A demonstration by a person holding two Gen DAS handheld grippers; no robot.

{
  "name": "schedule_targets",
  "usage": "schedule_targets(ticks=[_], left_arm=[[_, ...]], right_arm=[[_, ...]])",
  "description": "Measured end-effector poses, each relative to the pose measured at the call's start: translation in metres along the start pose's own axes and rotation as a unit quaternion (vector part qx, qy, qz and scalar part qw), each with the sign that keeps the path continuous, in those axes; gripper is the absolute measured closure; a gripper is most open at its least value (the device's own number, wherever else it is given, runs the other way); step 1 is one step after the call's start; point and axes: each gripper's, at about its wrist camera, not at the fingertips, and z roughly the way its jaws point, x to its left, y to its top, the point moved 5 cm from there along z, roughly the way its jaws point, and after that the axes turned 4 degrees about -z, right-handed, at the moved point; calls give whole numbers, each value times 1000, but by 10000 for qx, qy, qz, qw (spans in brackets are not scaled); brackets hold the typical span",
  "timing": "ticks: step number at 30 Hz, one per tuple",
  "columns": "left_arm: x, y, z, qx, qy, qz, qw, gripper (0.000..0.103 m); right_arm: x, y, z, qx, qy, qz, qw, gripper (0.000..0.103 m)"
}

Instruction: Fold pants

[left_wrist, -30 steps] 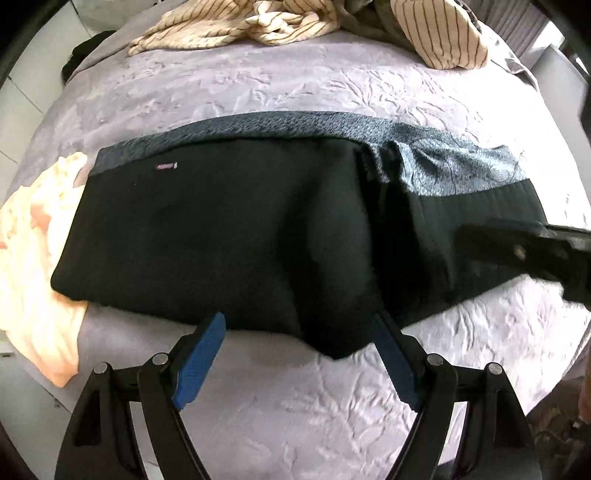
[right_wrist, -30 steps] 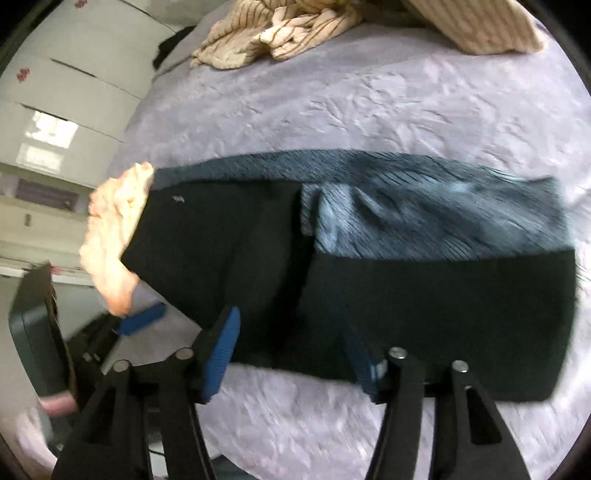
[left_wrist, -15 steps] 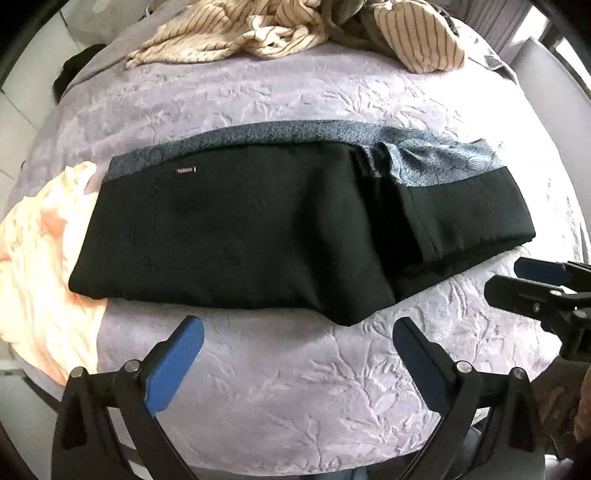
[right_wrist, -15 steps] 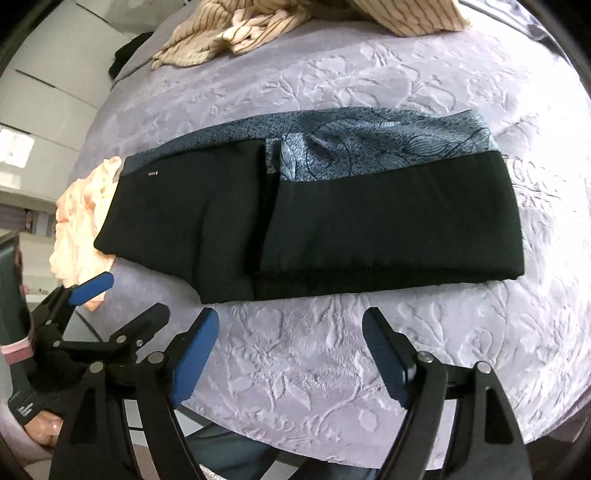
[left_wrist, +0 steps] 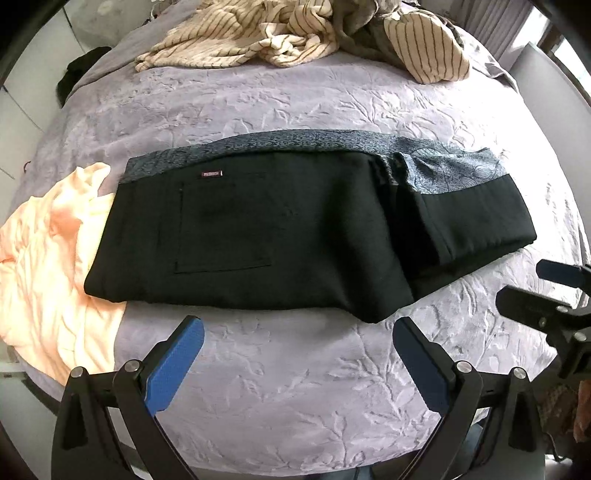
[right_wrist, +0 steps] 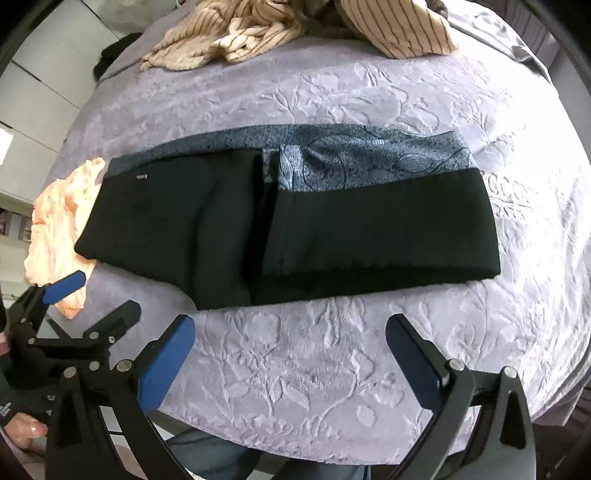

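Black pants (left_wrist: 280, 236), folded into a long flat band of matte, felt-like cloth, lie across the bed (left_wrist: 295, 387) just ahead of both tools. A grey-blue patterned waistband strip (left_wrist: 295, 142) runs along the band's far edge; a small woven label (left_wrist: 211, 173) and a stitched rectangular pocket (left_wrist: 225, 229) mark the half ahead of the left tool (left_wrist: 297, 354). The overlapped legs form a stepped ridge ahead and to the right of that tool.

Left tool: fingers spread wide, blue textured pads (left_wrist: 173, 365) bare, gripping nothing, hovering short of the pants' near edge. Right tool (right_wrist: 290, 354): likewise wide open and empty, with the pants' near hem just beyond its tips.

The bed carries a lilac cover embossed with leaf relief. A crumpled peach garment (left_wrist: 51, 258) lies partly under the pants' end, far left of the left tool. Striped cream clothing (left_wrist: 295, 33) is heaped at the bed's far side, well apart from the pants. Bare cover lies between the tools and the near hem, and between waistband strip and striped heap. The bed's near edge falls away beneath both tools.
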Motion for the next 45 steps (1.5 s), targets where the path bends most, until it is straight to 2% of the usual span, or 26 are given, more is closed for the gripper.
schedule_targets(ticks=[9, 14, 18, 25, 31, 37, 45], left_arm=[[4, -4, -5, -44, -4, 76, 10000, 0], [6, -4, -14, -221, 52, -8, 9997, 0], [4, -8, -18, -263, 60, -94, 9996, 0], [-12, -23, -36, -397, 184, -76, 9990, 0], [-27, -40, -46, -464, 225, -116, 9986, 0], [-28, -53, -55, -526, 328, -241, 9978, 0], [-17, -71, -64, -586, 495, -458, 9960, 0]], right_arm=[[5, -17, -4, 68, -102, 189, 9997, 0], [6, -18, -10, -12, -81, 196, 9998, 0], [6, -22, -13, -79, 44, 110, 9999, 0], [-10, -42, -23, -231, 794, 462, 9955, 0], [-23, -60, -34, -389, 1213, 611, 9900, 0], [-25, -71, -35, -205, 1079, 409, 9931, 0], [-18, -83, -31, -56, 1140, 274, 9931, 0]])
